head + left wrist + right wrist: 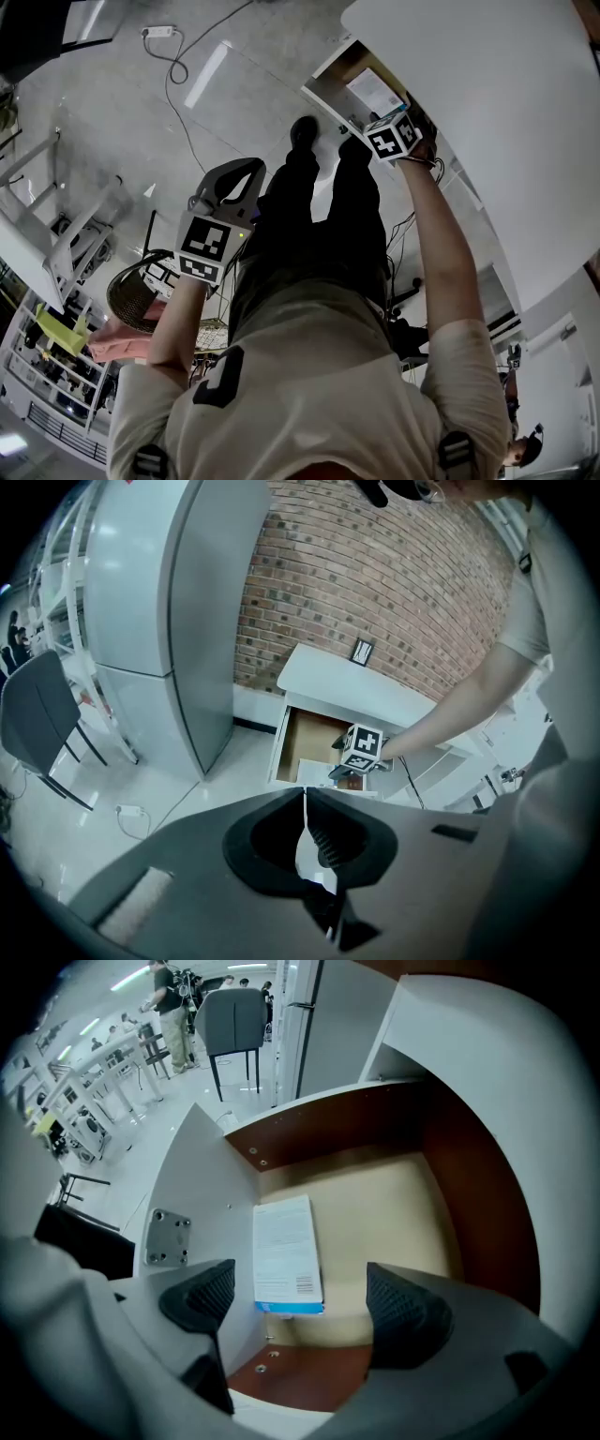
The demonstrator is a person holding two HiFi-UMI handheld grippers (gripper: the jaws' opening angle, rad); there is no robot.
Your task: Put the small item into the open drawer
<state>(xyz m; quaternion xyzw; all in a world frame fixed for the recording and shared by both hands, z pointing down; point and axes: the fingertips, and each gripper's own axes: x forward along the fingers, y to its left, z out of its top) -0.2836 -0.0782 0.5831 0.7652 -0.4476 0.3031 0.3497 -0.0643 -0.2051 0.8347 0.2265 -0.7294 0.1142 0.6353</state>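
While poised above the pulled-out drawer with tan floor and red-brown inner walls (394, 1194), spread wide and carrying nothing: right gripper (300, 1302), black ribbed jaws well apart. Lying flat on the drawer floor, just beside its left wall and toward the near end: small item, a white printed flat box with a blue near edge (287, 1255), seen straight through the gap of the jaws and touching neither. To its right, bare tan floor up to the red-brown right wall; beyond it, bare floor to the far wall. Fixed to the white panel (202, 1176) along the drawer's left side: small grey metal plate with screw holes (169, 1237). Overhanging at right: white cabinet top (487, 1082), above the drawer's right side. Held low and well back from the drawer, clenched on nothing: left gripper (305, 797), jaw tips pressed together, only a thin slit of pale floor showing behind them. Left of the drawer, standing tall: grey metal cabinet (159, 602); behind everything, red brick wall (394, 583). On the pale floor near the left gripper: white power block with its cord (131, 810); farther left, dark chair on thin legs (42, 705). Propped on the cabinet top against the brick: small dark frame (362, 651). Open floor between grey metal cabinet and drawer front. Far off beyond the right gripper: grey chair (232, 1012), desks and standing people.
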